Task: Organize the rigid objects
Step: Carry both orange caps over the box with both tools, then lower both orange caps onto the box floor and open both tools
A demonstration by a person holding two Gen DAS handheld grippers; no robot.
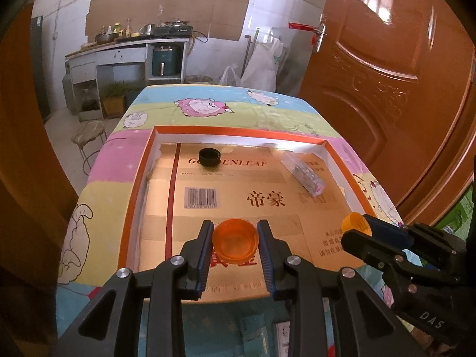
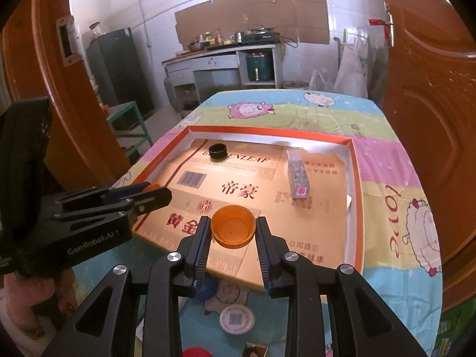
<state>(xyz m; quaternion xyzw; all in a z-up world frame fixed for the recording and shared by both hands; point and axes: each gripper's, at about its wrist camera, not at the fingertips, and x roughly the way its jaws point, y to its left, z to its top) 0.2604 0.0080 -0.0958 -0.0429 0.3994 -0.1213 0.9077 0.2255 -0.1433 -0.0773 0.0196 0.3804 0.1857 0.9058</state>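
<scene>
My left gripper (image 1: 235, 239) is shut on a translucent orange cap (image 1: 235, 242), open side towards the camera, above the near part of the orange-rimmed tray (image 1: 135, 192). My right gripper (image 2: 232, 232) is shut on a second orange cap (image 2: 233, 229) above the tray's near edge (image 2: 355, 178). The right gripper also shows in the left wrist view (image 1: 361, 226), and the left gripper in the right wrist view (image 2: 154, 192). In the tray lie a black cap (image 1: 209, 157) (image 2: 217, 151) at the far left and a clear plastic box (image 1: 303, 174) (image 2: 298, 177) at the right.
The table wears a cartoon-sheep cloth (image 1: 205, 107). In the right wrist view a blue cap (image 2: 206, 288), a round white QR disc (image 2: 237, 318), a red cap (image 2: 196, 352) and a small card (image 2: 255, 349) lie below the tray's near edge. A brown door (image 1: 386, 74) stands right.
</scene>
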